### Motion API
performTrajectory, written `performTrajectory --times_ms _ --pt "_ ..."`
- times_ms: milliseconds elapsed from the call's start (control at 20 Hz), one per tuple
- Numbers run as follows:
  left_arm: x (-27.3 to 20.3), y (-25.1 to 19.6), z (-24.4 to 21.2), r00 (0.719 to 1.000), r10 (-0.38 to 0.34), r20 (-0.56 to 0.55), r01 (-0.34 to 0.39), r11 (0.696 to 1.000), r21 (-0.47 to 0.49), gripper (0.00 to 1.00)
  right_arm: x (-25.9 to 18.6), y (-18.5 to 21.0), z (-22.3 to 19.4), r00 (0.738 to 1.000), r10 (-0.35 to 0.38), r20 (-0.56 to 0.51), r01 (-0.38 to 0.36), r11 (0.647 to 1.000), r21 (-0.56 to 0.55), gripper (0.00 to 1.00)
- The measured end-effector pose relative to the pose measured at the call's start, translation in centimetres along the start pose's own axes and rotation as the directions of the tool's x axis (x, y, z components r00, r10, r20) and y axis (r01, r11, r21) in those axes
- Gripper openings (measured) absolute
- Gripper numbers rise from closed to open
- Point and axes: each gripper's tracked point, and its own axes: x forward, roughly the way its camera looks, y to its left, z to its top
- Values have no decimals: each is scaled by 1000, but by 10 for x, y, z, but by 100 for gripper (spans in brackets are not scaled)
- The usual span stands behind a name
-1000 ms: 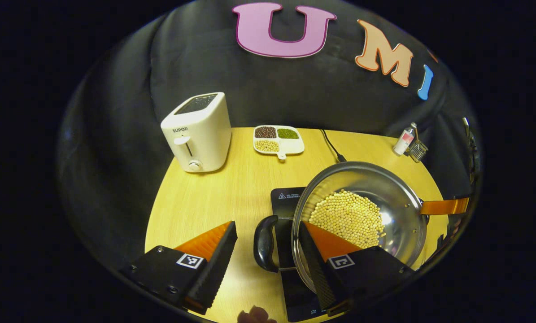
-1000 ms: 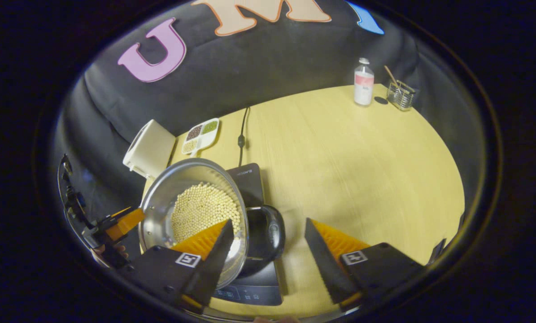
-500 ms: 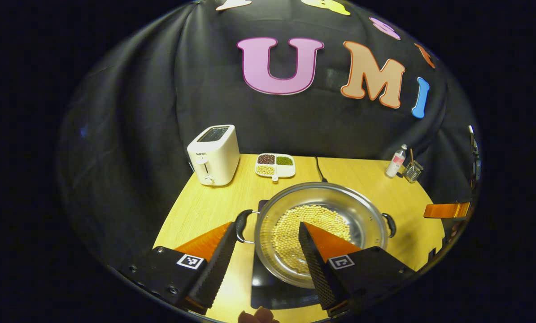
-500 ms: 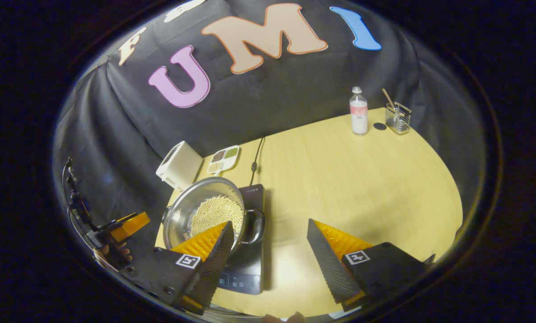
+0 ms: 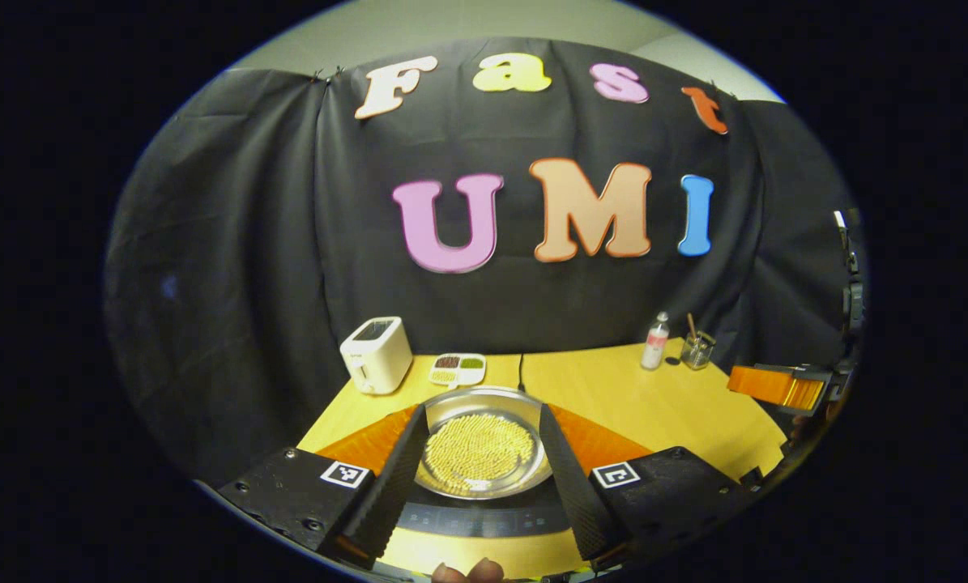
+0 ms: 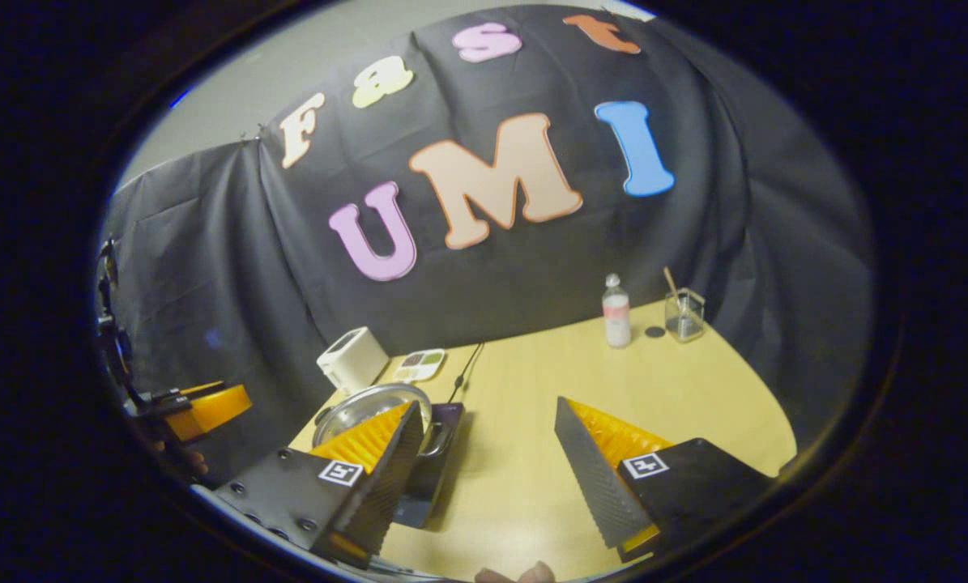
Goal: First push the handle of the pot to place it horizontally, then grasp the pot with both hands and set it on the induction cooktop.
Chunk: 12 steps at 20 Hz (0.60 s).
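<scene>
The pot [image 5: 484,441], its bowl heaped with pale beans, sits squarely on the dark induction cooktop [image 5: 484,518], so the placing looks done and the task near its end. In the right gripper view one pot handle [image 6: 443,437] juts out sideways over the cooktop's edge, lying level as the task asked. The left gripper [image 5: 482,478] hangs on the near side of the pot with its fingers spread and nothing between them; the pot merely shows through the gap, well beyond. The right gripper [image 6: 484,461] is likewise spread and empty, off to the pot's handle side above the bare surface [image 6: 613,380]. Behind the pot stand a white toaster [image 5: 376,354] and a divided dish [image 5: 457,369]; a cord [image 5: 521,370] runs back from the cooktop.
</scene>
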Motion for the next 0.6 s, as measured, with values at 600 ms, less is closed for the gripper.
performTrajectory --times_ms 600 --pt "-65 -58 97 950 -85 302 76 996 40 97 -110 2 96 929 -69 363 137 977 -165 91"
